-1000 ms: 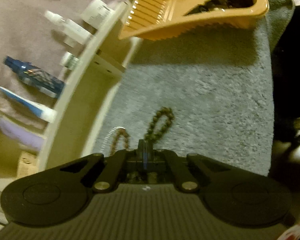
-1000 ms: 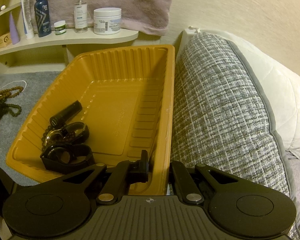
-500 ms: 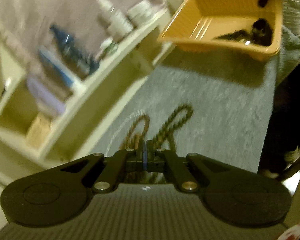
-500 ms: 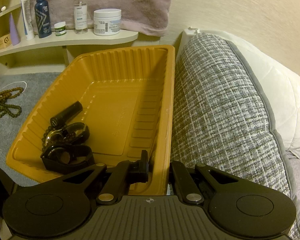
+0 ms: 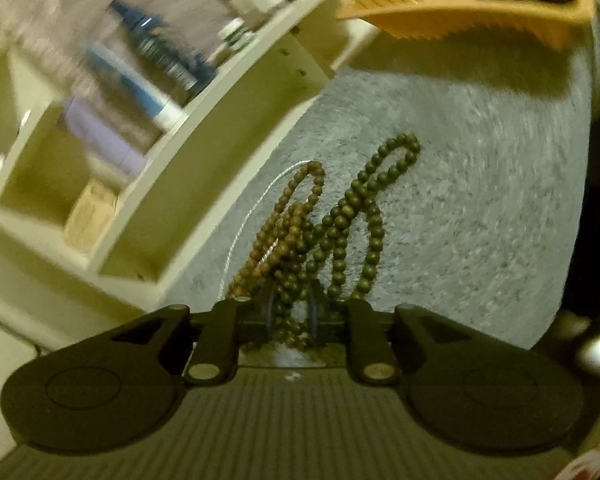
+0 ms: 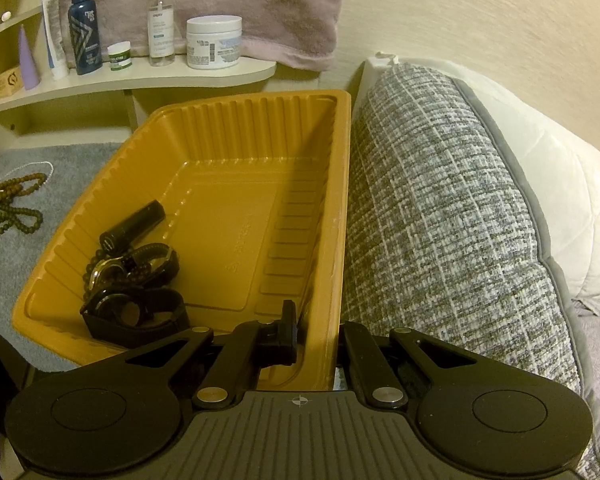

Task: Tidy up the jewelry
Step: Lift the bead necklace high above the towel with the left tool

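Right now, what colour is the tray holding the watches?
Orange-yellow, with ribbed walls; the tray shows best in the right wrist view.

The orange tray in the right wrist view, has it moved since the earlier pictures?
No. The orange tray keeps its place against the shelf and cushion.

Very little print can actually be read. The dark blue spray bottle (image 6: 85, 36) on the shelf (image 6: 148, 80) carries a large angular triangle-like emblem on its front — the pale lettering above and below it is too small to make out. The clear spray bottle (image 6: 161, 20) has a white label with fine lines of text, and the white jar (image 6: 214, 42) shows a barcode and a pale blue panel; no word on either is legible. The small cardboard box (image 6: 5, 85) bears a round printed symbol. In the left wrist view everything is blurred.
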